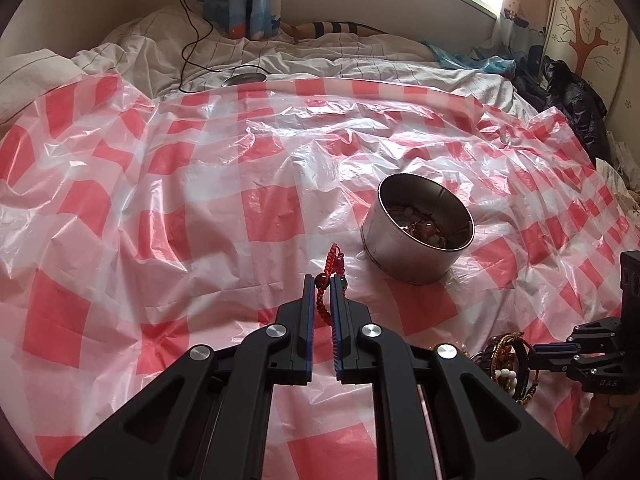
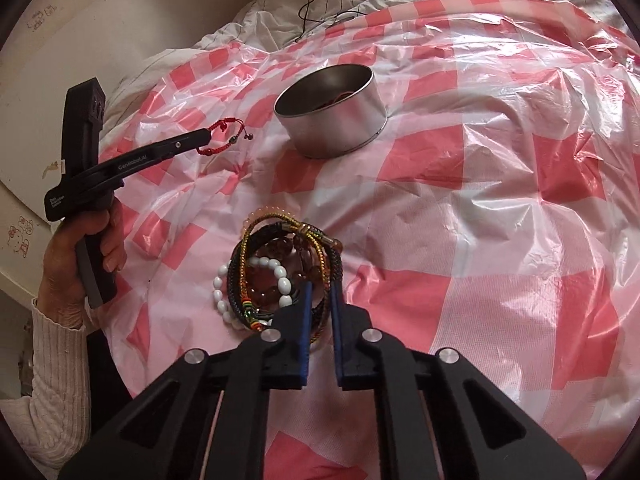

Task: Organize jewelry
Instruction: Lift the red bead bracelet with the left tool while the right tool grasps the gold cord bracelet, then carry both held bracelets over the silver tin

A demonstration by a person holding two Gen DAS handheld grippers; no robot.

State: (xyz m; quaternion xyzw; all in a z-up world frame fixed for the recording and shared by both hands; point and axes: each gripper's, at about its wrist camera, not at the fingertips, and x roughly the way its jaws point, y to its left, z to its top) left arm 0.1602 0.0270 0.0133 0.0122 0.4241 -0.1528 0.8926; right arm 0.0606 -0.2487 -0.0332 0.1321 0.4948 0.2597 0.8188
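Writing: your left gripper (image 2: 206, 133) carries "GenRobot.AI" in pale letters along its arm in the right wrist view; a small block of print on its rear housing is too small to read. In the left wrist view the side of your right gripper (image 1: 538, 354) shows letters that look like "DAS", though that is uncertain.
Left fingers: pressed nearly together and pinching the red cord bracelet (image 1: 325, 292), which runs up between the pads and sticks out past the tips, with dark beads beside them.
Right fingers: drawn close together on the black braided cord (image 2: 320, 312) at the near edge of the bracelet pile (image 2: 276, 272), with the cord caught between the blue pads.
Bracelet pile: white oval beads, amber beads, and black and multicoloured cords, lying on the red-and-white checked plastic sheet (image 2: 480, 200) spread over the bed.
Tin: the round metal tin (image 1: 418, 228) stands open on the sheet beyond both grippers, with beaded pieces already inside.
Your left hand (image 2: 76, 264): wrapped around the gripper handle, with a cream knit sleeve at the wrist.
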